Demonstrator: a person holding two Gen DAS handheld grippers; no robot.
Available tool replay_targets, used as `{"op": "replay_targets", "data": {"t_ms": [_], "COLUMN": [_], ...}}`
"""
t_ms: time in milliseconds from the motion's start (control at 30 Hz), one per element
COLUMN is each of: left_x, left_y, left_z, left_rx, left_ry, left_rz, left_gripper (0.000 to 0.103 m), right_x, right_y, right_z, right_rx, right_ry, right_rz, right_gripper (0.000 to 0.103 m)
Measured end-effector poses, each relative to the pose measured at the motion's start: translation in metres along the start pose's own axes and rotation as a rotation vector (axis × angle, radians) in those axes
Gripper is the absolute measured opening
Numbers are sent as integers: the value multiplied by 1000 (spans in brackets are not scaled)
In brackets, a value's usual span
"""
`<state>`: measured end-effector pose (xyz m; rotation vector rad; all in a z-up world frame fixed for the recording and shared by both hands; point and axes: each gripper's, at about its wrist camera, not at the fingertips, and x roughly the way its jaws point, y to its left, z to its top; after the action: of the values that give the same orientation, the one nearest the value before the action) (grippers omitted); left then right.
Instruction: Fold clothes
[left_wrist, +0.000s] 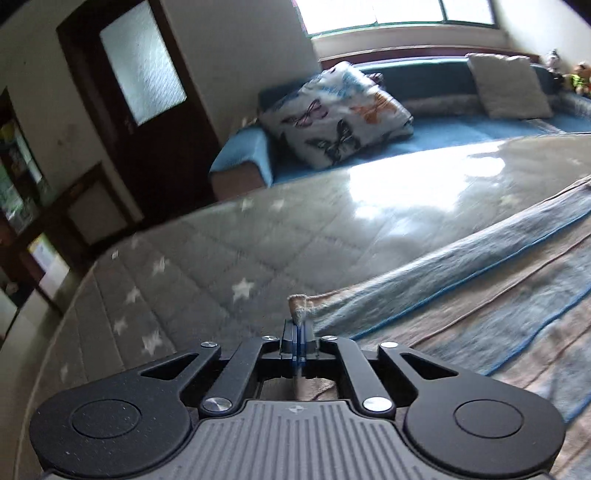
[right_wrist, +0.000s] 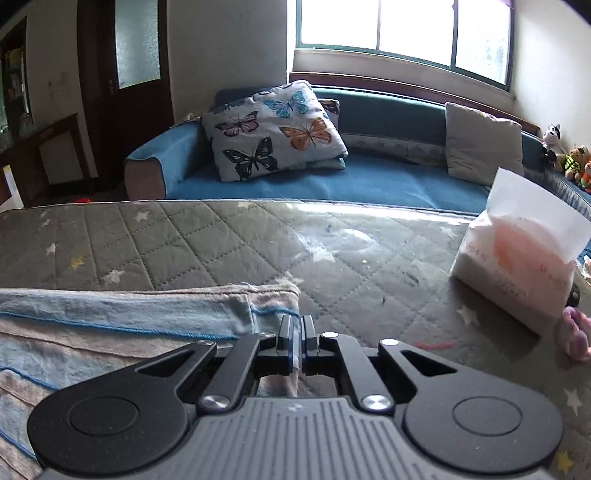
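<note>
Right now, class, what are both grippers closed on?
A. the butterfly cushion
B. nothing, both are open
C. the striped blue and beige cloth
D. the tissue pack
C: the left gripper and the right gripper each pinch an edge of the striped cloth lying on the quilted surface.

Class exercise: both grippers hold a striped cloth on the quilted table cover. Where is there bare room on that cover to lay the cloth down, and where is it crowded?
Bare cover runs from the striped cloth to the far edge by the blue sofa, and on toward the tissue pack. The right end is crowded: the pack and a pink item sit there. The left gripper and right gripper pinch cloth corners.
</note>
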<state>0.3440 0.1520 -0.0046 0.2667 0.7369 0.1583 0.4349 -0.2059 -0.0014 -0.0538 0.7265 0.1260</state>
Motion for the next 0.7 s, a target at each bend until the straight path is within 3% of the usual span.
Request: {"op": "replay_targets", "data": {"t_ms": [167, 233, 300, 367, 700], "left_x": [-16, -32, -50, -69, -164], "left_y": [4, 4, 4, 2, -19], "left_z": [-6, -10, -15, -23, -92], "left_rx": [-5, 1, 7, 11, -4], "left_ry": [-5, -19, -36, -41, -55], "left_rz": [8, -1, -10, -28, -131], "left_gripper": [12, 33, 40, 40, 40], "right_x": [-27, -38, -49, -60, -120], "right_y": [-2, -3, -3, -4, -8], "right_z": [-14, -20, -26, -31, -83], "right_rx": [-25, -36, -46, -56, -113], "right_ry": [28, 39, 50, 61, 104], "right_rz": [35, 49, 62, 76, 107], "right_gripper": [8, 8, 11, 17, 17]}}
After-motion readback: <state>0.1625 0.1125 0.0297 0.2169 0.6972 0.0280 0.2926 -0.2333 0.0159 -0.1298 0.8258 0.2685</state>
